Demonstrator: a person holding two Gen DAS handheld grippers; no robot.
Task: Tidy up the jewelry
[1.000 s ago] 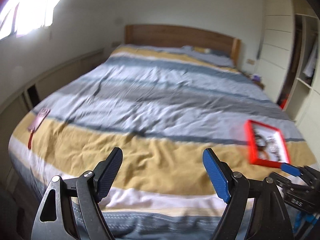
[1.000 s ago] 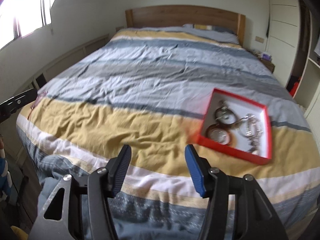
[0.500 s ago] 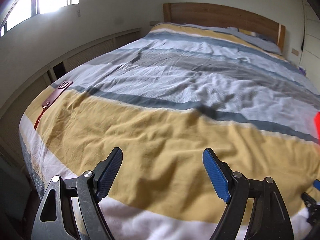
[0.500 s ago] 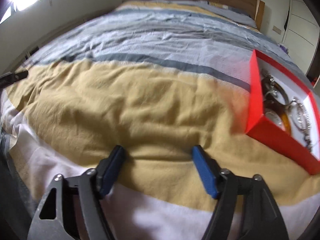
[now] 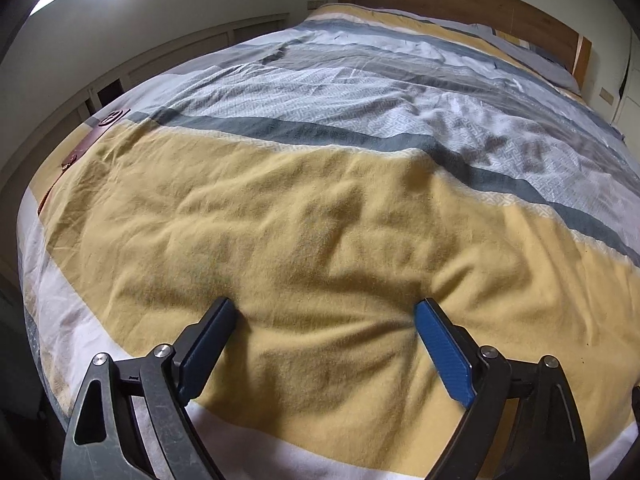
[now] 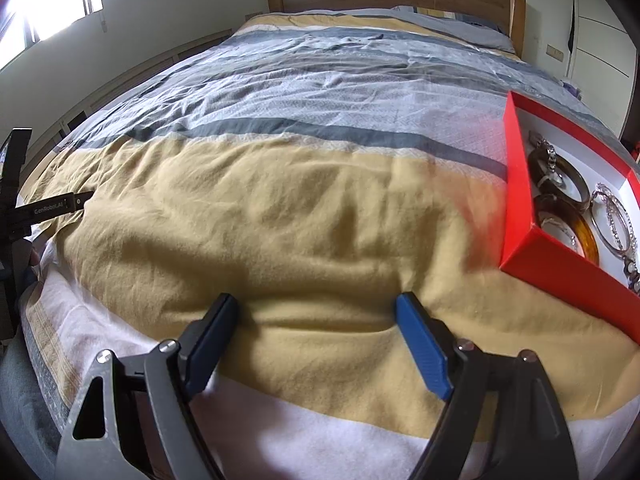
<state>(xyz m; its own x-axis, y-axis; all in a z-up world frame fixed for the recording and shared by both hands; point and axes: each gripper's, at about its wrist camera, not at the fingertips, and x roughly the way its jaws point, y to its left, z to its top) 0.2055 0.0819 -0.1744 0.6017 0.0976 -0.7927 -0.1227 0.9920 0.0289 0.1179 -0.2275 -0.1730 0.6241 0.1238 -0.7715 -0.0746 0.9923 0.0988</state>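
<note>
The left gripper and right gripper are opening wide, nothing between their jaws, tips pressing into the yellow duvet. Right of the right gripper, a red box holds bangles and bracelets.

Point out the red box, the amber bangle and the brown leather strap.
red box (image 6: 556, 262): right wrist view, near outer wall.
amber bangle (image 6: 587, 236): right wrist view, near rim, inside the box.
brown leather strap (image 5: 94, 136): left wrist view, wide upper part.
</note>
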